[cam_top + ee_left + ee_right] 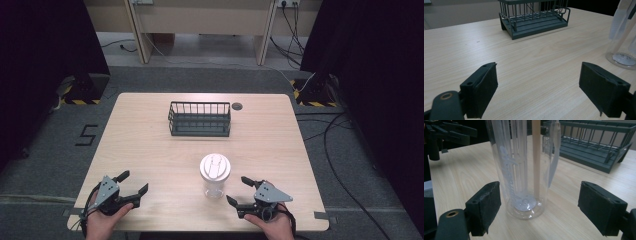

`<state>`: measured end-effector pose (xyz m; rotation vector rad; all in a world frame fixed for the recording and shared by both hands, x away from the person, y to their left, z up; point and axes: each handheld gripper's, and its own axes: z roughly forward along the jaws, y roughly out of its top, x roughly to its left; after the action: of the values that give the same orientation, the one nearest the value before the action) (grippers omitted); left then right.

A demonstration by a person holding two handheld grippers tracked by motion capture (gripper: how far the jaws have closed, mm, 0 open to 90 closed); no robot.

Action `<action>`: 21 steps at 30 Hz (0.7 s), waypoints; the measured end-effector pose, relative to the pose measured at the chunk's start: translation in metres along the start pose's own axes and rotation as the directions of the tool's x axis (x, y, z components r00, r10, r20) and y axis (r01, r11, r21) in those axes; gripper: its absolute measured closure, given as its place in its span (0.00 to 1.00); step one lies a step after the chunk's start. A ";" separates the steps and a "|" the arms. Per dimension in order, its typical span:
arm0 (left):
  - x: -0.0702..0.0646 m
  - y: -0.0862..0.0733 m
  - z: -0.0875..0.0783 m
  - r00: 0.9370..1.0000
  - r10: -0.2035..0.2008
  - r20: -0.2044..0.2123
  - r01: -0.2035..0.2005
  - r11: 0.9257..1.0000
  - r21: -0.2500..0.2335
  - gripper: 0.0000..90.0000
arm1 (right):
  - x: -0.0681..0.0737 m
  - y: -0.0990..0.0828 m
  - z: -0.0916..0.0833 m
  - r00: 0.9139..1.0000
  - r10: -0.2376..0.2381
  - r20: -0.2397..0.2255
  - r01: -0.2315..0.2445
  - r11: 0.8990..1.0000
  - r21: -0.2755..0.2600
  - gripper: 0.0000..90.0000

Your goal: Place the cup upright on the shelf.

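Observation:
A clear plastic tumbler (pixel 215 177) with a white lid stands upright near the table's front middle. A dark wire basket (pixel 200 119) sits toward the back centre. My left gripper (pixel 134 184) rests open at the front left, nothing between its jaws; its view shows the basket (pixel 534 18) ahead and the tumbler (pixel 624 35) at the right edge. At the front right, my right gripper (pixel 239 190) is open beside the tumbler. In its view the tumbler (pixel 524 167) stands just beyond the gap between the jaws, untouched, with the basket (pixel 596 147) behind and the left gripper (pixel 446 132) at the far left.
The light wooden table (pixel 140 140) has a round cable grommet (pixel 237 106) behind the basket. Grey carpet with cables surrounds the table, and dark curtains stand at both sides.

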<state>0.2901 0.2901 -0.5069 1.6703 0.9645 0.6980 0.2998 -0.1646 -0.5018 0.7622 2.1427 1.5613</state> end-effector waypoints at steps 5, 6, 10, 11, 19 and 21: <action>0.000 0.000 0.000 1.000 -0.001 0.001 0.001 1.000 0.000 0.16 | 0.002 0.000 0.012 1.000 0.004 -0.017 -0.004 1.000 0.012 0.21; 0.000 0.000 0.000 1.000 -0.001 0.002 0.001 1.000 0.000 0.16 | 0.002 0.000 0.014 1.000 0.005 -0.018 -0.005 1.000 0.013 0.21; 0.000 0.000 0.000 1.000 -0.002 0.004 0.002 1.000 0.000 0.16 | 0.003 0.001 0.021 1.000 0.000 -0.028 0.001 1.000 0.016 0.20; 0.000 0.000 0.000 1.000 -0.001 0.005 0.001 1.000 0.000 0.16 | 0.003 0.002 0.022 1.000 -0.001 -0.031 0.002 1.000 0.016 0.20; -0.001 0.000 0.001 1.000 0.000 0.007 0.000 1.000 0.000 0.16 | 0.004 0.003 0.034 0.999 -0.005 -0.040 0.006 1.000 0.017 0.19; -0.001 0.000 0.001 1.000 0.000 0.009 0.000 1.000 -0.001 0.16 | 0.005 0.005 0.037 0.999 -0.009 -0.040 0.010 1.000 0.020 0.19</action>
<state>0.2904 0.2888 -0.5071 1.6715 0.9577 0.6901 0.3187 -0.1335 -0.5087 0.7323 2.1909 1.5647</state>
